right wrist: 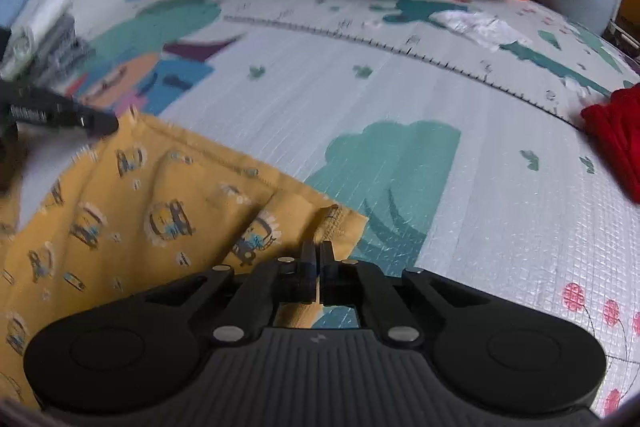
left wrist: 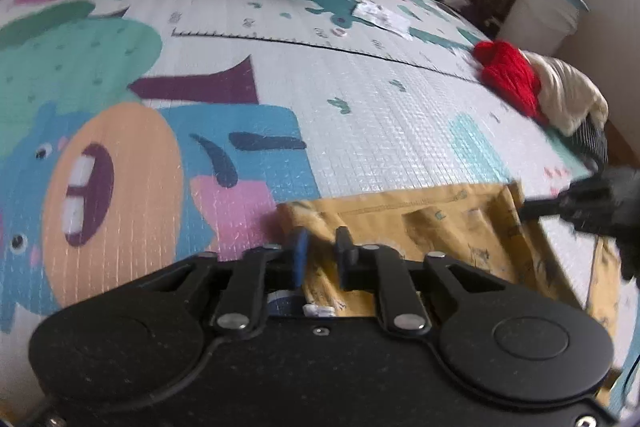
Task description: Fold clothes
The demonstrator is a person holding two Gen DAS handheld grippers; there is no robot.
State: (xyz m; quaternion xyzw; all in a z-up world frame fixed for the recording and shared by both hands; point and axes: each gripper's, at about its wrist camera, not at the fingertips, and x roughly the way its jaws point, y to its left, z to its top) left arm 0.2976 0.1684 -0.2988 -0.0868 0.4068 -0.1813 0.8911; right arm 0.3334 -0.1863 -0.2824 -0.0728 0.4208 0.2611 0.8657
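Yellow printed garment (right wrist: 132, 211) is spread out on the cartoon play mat (right wrist: 400, 99). Right gripper (right wrist: 317, 255) has its fingers clenched on the corner nearest it, and the left gripper (left wrist: 322, 247) has its fingers pinching the cloth edge too, with a small gap showing. Red clothing (left wrist: 508, 75) and a cream piece (left wrist: 568, 95) sit well apart at the mat's edge.
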